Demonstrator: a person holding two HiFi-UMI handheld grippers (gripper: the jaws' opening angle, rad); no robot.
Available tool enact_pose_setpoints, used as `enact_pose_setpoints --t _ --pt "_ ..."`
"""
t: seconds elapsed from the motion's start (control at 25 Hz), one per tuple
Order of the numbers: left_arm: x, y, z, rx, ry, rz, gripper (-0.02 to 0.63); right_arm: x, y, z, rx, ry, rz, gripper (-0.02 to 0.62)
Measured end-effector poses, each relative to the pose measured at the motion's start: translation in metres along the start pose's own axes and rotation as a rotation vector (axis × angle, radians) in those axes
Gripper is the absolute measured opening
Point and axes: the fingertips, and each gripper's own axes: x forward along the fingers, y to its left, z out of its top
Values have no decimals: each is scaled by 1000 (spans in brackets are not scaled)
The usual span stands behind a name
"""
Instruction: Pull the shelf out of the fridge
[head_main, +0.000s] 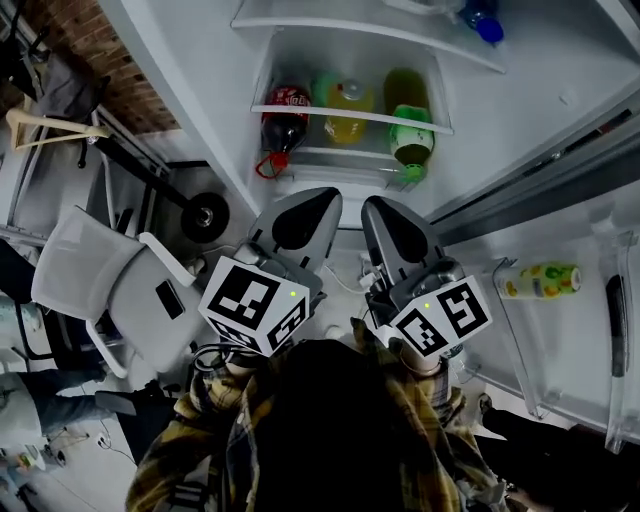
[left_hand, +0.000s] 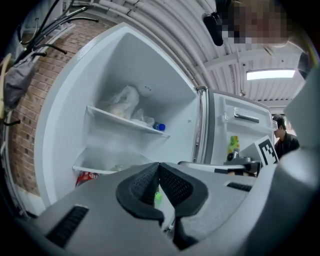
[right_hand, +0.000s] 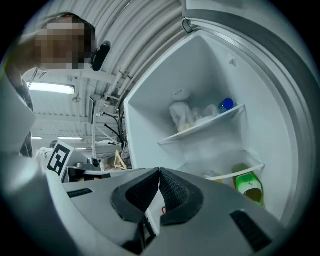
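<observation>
The person's dark head and checked shirt (head_main: 300, 440) are filling the bottom of the head view. Just above them the two grippers are pointing side by side toward the open fridge (head_main: 200, 60).

The left gripper (head_main: 328, 194) is keeping its jaws pressed fully together. In the left gripper view (left_hand: 159, 166) the ribbed black pads are meeting along one line, with nothing between them. The right gripper (head_main: 372, 204) is looking the same: in the right gripper view (right_hand: 159, 172) its pads are closed on each other and are holding nothing. Both grippers are hanging in front of the fridge opening and are touching neither a shelf nor a bottle.

Farther in, the lower shelf (head_main: 350, 115) is sitting fully inside the fridge, in the upper middle of the head view. It is a pale, frosted plate with a white front edge, running level from wall to wall. Under it a red cola bottle (head_main: 284, 115), a yellow bottle (head_main: 347, 105) and a green bottle (head_main: 410, 135) are standing in a row.

Beyond it, the upper shelf (head_main: 370, 30) is also staying in place, carrying a white bag (left_hand: 122, 102) and a blue-capped bottle (head_main: 487, 25).

At the right, a yellow-green bottle (head_main: 540, 280) is lying in the door rack.
</observation>
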Motion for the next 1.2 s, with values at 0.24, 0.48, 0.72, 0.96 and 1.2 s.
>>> enact_pose_setpoints --t 0.24,0.48,0.72,0.96,1.2 --pt "17 25 24 3 11 -61 3 31 -11 19 -5 -12 -64 18" --pt "29 41 19 -8 33 -90 3 45 -22 11 12 -5 -104 18" --pt "42 47 17 -23 48 -104 3 50 -36 15 18 -2 -130 18" --pt "57 53 21 -33 45 -81 3 60 -50 18 2 27 -123 18" --pt "70 62 19 -58 39 -33 3 70 -65 22 18 34 -88 18"
